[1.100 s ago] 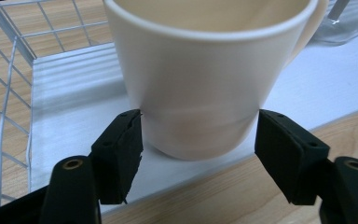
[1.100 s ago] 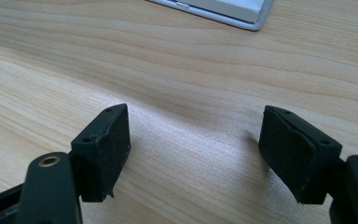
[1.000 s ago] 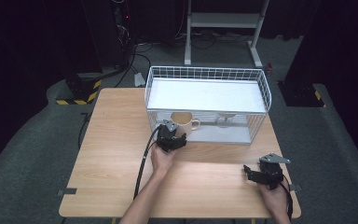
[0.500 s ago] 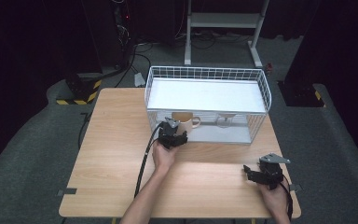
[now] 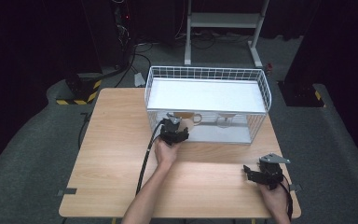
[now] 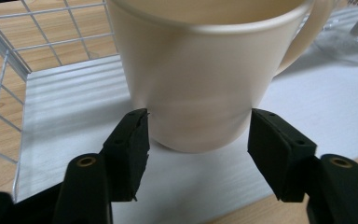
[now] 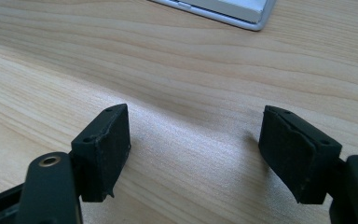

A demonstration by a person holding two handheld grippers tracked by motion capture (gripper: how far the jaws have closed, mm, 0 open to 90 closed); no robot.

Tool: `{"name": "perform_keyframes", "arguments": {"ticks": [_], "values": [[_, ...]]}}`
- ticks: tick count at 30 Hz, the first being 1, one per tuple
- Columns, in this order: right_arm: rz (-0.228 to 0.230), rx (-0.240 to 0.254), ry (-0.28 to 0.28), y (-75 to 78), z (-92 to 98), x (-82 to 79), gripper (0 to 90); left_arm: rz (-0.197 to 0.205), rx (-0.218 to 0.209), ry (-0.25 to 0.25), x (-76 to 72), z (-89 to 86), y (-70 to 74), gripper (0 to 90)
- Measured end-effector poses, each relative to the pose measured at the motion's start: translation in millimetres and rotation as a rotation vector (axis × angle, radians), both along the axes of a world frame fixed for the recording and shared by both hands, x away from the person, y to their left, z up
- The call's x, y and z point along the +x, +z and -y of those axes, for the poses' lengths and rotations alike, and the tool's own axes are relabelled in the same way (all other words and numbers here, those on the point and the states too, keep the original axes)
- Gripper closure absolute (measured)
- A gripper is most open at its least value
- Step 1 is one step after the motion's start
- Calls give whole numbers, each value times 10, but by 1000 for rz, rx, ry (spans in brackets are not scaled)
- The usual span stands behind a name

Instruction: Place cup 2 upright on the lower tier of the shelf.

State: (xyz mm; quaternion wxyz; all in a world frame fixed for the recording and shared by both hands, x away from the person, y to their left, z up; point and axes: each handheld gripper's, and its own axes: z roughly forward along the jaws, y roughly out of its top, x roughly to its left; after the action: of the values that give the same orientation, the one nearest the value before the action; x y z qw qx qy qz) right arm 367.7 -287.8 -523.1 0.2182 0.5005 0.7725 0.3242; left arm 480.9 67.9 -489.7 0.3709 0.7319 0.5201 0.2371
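A cream mug (image 5: pixel 188 118) (image 6: pixel 200 79) stands upright on the white floor of a white wire basket (image 5: pixel 207 70), near its front left. My left gripper (image 5: pixel 176 122) (image 6: pixel 198 128) reaches in from the front. Its jaws have just been closing, and both pads now touch the mug's lower wall, one on each side. The mug's handle points to the right in the left gripper view. My right gripper (image 5: pixel 249 171) (image 7: pixel 196 135) rests low over the wooden table (image 5: pixel 116 140) at the front right, open, with bare wood between its pads.
A clear glass piece (image 5: pixel 226 119) (image 6: pixel 342 42) lies in the basket to the right of the mug. Basket wires (image 6: pixel 4 79) stand close to the left jaw. A black cable (image 5: pixel 144 161) trails from the left gripper toward the table's front edge.
The left gripper has edged slightly further toward the mug. The right hand and gripper have stayed where they were.
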Motion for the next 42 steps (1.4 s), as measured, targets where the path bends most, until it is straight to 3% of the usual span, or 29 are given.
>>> {"name": "perform_keyframes", "arguments": {"ticks": [3,5,8,9,12,25,30,32,36,38,42], "values": [[0,0,0,0,0,0,249,-12,-37,-1,30,-24,-3,401],[0,0,0,0,0,0,249,-12,-40,6,39,-17,-13,410],[0,0,0,0,0,0,249,-4,-4,41,43,-13,-10,427],[0,0,0,0,0,0,249,-10,-9,-11,70,-19,-13,427],[0,0,0,0,0,0,249,-12,3,13,92,6,4,431],[0,0,0,0,0,0,249,-29,-26,36,190,46,-43,441],[1,-1,3,0,1,-1,249,-42,-1,45,202,45,-46,443],[-1,0,1,0,-1,-3,249,-41,-30,46,197,53,-43,445],[-1,0,1,0,-1,-3,249,-26,-5,6,182,25,-15,419],[-1,0,1,0,-1,-3,249,-16,9,18,161,27,-13,401],[-1,0,1,0,-1,-2,249,-23,29,-6,132,-7,-9,379]]}}
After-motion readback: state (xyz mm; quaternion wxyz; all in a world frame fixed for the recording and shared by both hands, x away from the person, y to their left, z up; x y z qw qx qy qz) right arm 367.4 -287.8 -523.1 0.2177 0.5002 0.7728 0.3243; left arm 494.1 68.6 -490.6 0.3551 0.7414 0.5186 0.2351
